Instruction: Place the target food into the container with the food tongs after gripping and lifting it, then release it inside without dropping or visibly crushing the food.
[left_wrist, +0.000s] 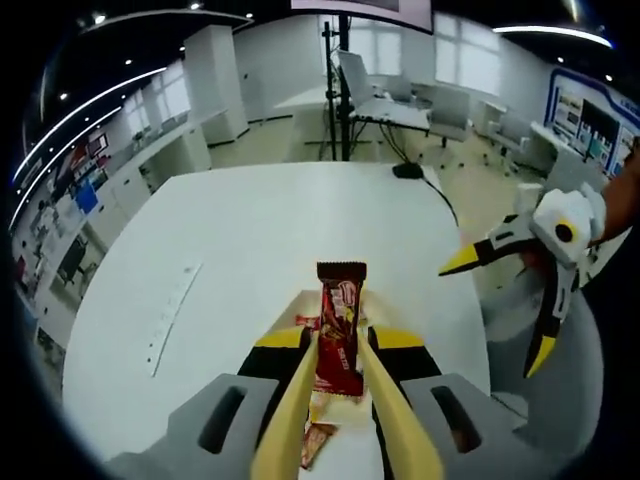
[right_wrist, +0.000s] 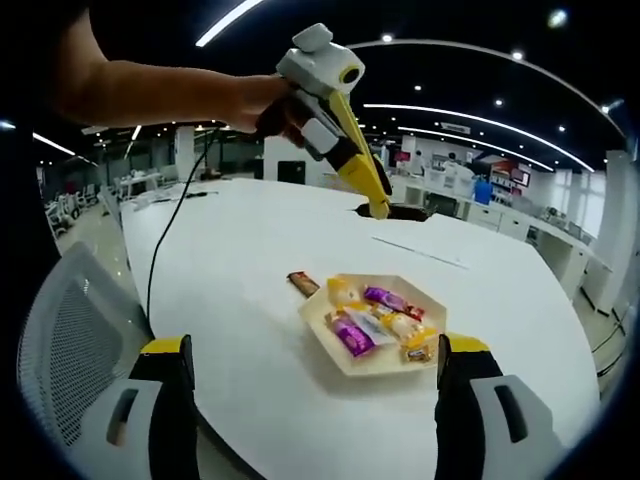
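My left gripper (left_wrist: 340, 340) is shut on tan food tongs (left_wrist: 293, 400). The tongs pinch a red snack bar with a brown end (left_wrist: 340, 300), held over the far rim of a light wooden plate (left_wrist: 285, 310). The right gripper view has the left gripper (right_wrist: 340, 135) and tongs (right_wrist: 362, 165) high above the plate (right_wrist: 385, 367), which holds several wrapped snacks (right_wrist: 385, 325). A brown bar (right_wrist: 303, 283) lies on the table by the plate's far-left rim. My right gripper (right_wrist: 315, 345) is open and holds nothing. In the left gripper view the right gripper (left_wrist: 500, 310) hovers off the table's right edge.
The round white table (left_wrist: 250, 230) carries a white strip (left_wrist: 175, 310) at the left and a black object (left_wrist: 405, 170) at its far edge. A mesh chair (right_wrist: 70, 340) stands by the near edge. A person's arm (right_wrist: 150, 90) and a cable (right_wrist: 170, 240) cross above the table.
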